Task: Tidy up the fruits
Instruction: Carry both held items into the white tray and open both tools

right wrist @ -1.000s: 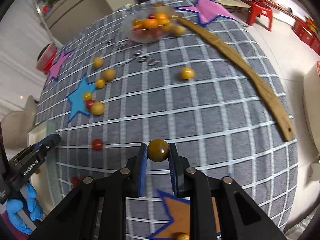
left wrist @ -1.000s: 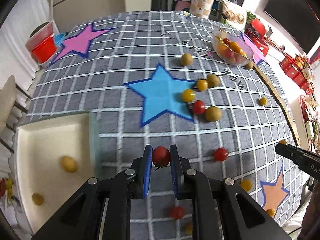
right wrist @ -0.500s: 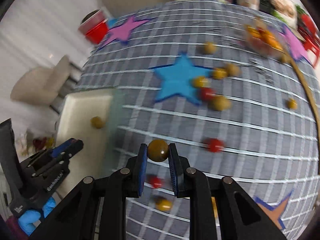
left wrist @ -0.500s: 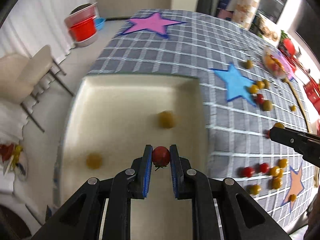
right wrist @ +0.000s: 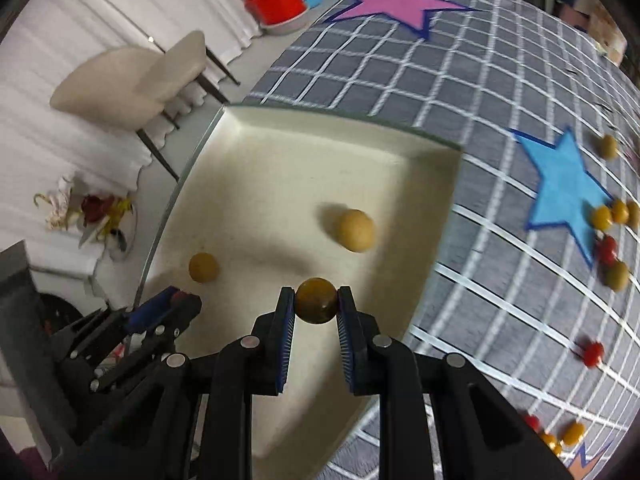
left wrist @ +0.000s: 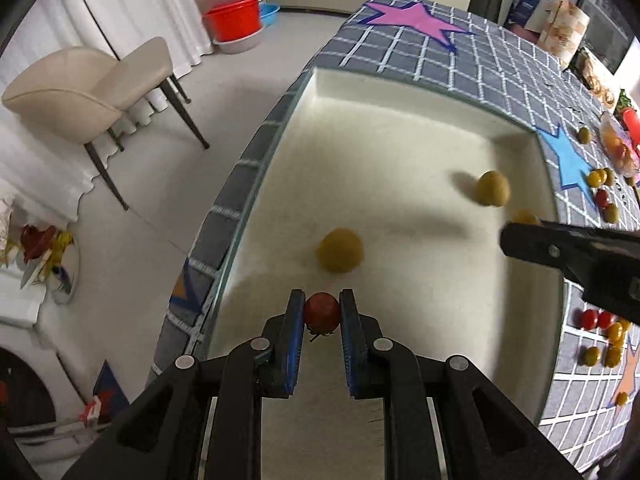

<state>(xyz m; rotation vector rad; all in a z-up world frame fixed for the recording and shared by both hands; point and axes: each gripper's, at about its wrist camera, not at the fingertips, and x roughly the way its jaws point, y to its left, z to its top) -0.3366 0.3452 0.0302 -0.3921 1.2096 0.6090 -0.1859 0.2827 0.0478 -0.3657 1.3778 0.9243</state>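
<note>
The cream tray (left wrist: 400,128) has broad bare floor along its far wall and left side, open to approach from above. Two yellow-green fruits (left wrist: 340,250) (left wrist: 493,188) lie well apart on its floor. The right gripper (left wrist: 520,222) reaches in over the tray's right rim, seemingly near the farther fruit, narrowing that side. The left gripper (right wrist: 176,300) crowds the near left corner.

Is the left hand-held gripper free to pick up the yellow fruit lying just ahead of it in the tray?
Probably not yet: the left hand-held gripper is shut on a red tomato. The yellow fruit itself lies uncovered.
</note>
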